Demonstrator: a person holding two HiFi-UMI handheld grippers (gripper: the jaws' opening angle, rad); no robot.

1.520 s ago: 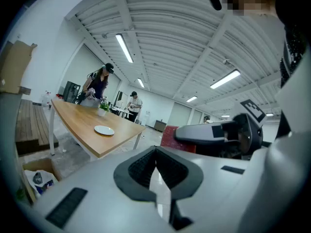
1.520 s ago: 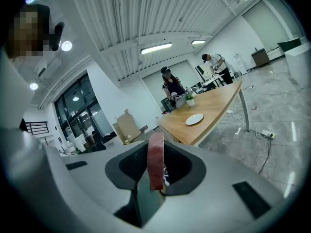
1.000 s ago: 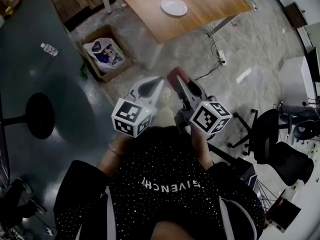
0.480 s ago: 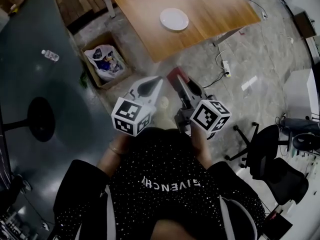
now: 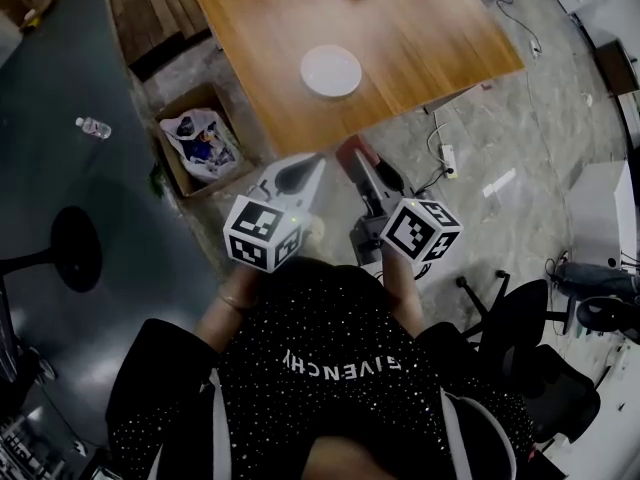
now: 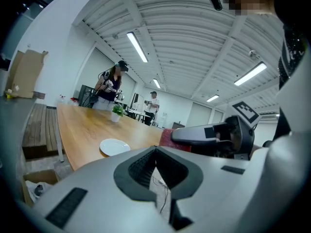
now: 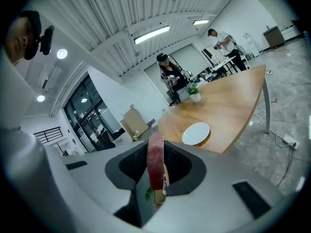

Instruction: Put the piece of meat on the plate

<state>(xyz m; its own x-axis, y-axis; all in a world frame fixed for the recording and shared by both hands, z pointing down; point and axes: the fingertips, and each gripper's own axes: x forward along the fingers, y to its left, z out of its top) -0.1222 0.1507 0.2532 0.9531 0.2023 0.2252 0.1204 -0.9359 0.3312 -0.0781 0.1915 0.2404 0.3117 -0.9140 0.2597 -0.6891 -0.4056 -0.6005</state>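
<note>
The plate [image 5: 331, 71] and the near edge of the surface [image 5: 430, 38] are now closer to the person than a second ago, so the carrying is nearly over. The right hand-held gripper [image 5: 356, 164] clamps the piece of meat [image 7: 155, 161], short of that edge. The left hand-held gripper [image 5: 308, 165] is closed and empty. The meat stands on edge, its long axis upright and its thin edge towards the plate.

One word can be read - GIVENCHY - in white capitals across the chest of the person's black speckled shirt [image 5: 340, 370]. It stands upside down in the head view, toward six o'clock of that view's middle.
</note>
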